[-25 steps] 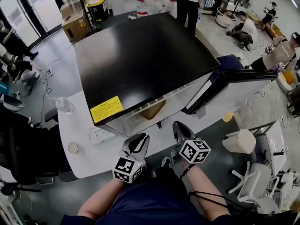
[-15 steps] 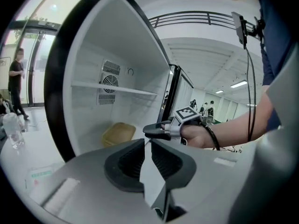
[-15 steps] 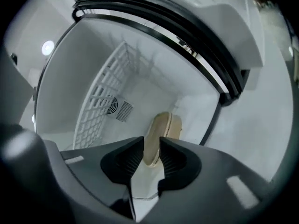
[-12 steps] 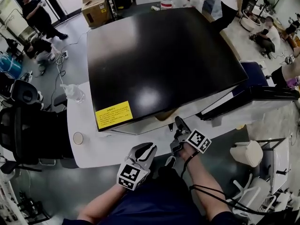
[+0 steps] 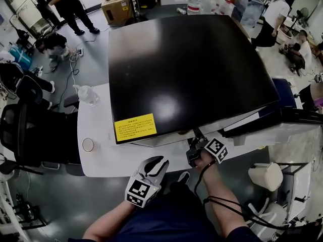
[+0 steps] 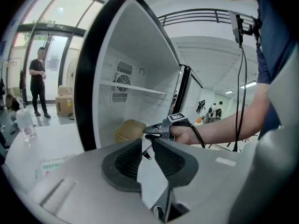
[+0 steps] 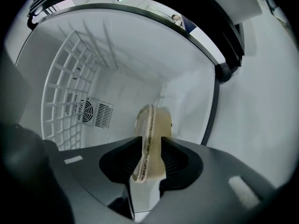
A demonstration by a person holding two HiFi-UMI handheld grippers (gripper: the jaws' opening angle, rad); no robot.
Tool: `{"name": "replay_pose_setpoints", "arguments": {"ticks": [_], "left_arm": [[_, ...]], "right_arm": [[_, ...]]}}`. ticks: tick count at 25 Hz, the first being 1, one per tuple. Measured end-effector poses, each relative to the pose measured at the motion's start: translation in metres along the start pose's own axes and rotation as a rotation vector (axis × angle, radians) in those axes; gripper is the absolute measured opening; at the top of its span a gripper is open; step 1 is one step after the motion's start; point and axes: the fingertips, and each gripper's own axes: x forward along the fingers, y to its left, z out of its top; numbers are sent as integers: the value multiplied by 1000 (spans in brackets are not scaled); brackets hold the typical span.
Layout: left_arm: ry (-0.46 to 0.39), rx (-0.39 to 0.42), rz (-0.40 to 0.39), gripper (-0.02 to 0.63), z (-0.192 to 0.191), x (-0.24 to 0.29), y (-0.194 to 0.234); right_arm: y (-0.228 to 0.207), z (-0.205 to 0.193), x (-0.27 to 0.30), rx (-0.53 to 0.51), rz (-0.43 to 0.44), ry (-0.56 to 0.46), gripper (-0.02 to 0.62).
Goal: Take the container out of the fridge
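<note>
— What does the container [image 7: 152,134] look like?

— Tan and a little see-through, with rounded corners and a paler ribbed rim running round it where the lid meets the body. It sits low inside the fridge [image 5: 186,69], on the bottom, under the white shelf [image 6: 135,88] and in front of the fan vent [image 7: 88,110].

— Does anything have hold of it?

— No. The right gripper [image 6: 146,133] reaches into the fridge opening. Its jaws have just been opening, and the container shows in the gap between them. I can't tell whether the pads touch it. The left gripper [image 6: 147,140] hangs back outside the fridge, jaws apart and empty.

— And the fridge itself?

— It has a glossy black top with a yellow label [image 5: 135,127] near the front edge, and a white inside. The door [image 5: 298,116] stands swung open on the right.

— What does it stand on?

— A white tabletop [image 5: 101,160]. A clear water bottle [image 5: 87,94] stands on it beside the fridge's left wall, a small round thing [image 5: 88,144] lies nearer the front edge, and a flat packet [image 6: 49,164] lies there too.

— The room?

— It has a grey floor [image 5: 75,54], with a black office chair [image 5: 25,135] at the left. A cardboard box [image 5: 117,9] sits beyond the fridge, and people stand or sit around the edges.
</note>
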Motion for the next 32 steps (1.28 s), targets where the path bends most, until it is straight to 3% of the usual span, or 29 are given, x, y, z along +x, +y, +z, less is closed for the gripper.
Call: {"name": "replay_pose_setpoints", "arguments": {"ticks": [4,7,13,21,32], "left_arm": [[0,-8,22,54,-2,-2,5],[0,-8,29,54,-2,-2,8],[-10,12,8,54,5,6,3],[-123,96,-12,54,51,18,-4],[-230,103,-9,52,88,13,-13]], "right_arm": [[0,0,8,25,14,9,117],[2,0,11,50,32,6,80],[-2,0,0,107,43,-11,60],[-9,14,-34,119,50,-72,58],[-25,24,-97,114,41,-154,57]]}}
